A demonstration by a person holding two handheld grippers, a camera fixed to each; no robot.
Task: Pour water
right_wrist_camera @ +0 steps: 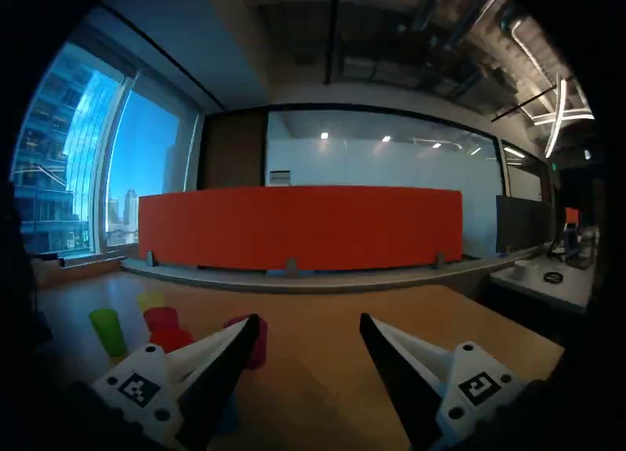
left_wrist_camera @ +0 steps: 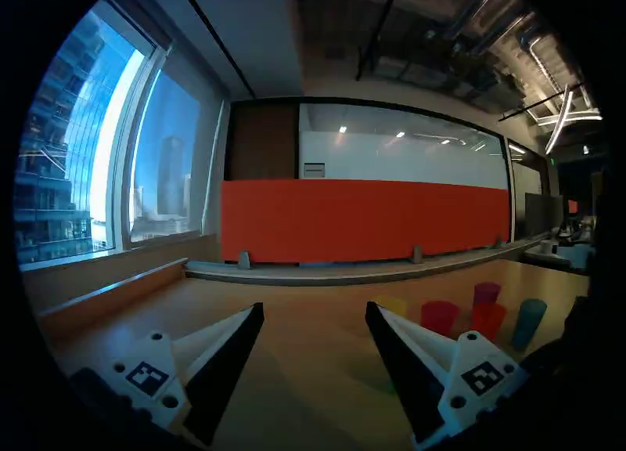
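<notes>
Left gripper [left_wrist_camera: 313,306] spread open, empty, above wooden table [left_wrist_camera: 313,388]. Right gripper [right_wrist_camera: 309,318] likewise. Red cup [left_wrist_camera: 438,316] among coloured cups nearby. Square code markers [left_wrist_camera: 147,377] on fingers.

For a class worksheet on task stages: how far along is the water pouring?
Done: nothing visible; the cups stand on the table, ungrasped. In hand: nothing; the left tongs and right tongs are open and empty. Left: pick up a cup and pour.
</notes>
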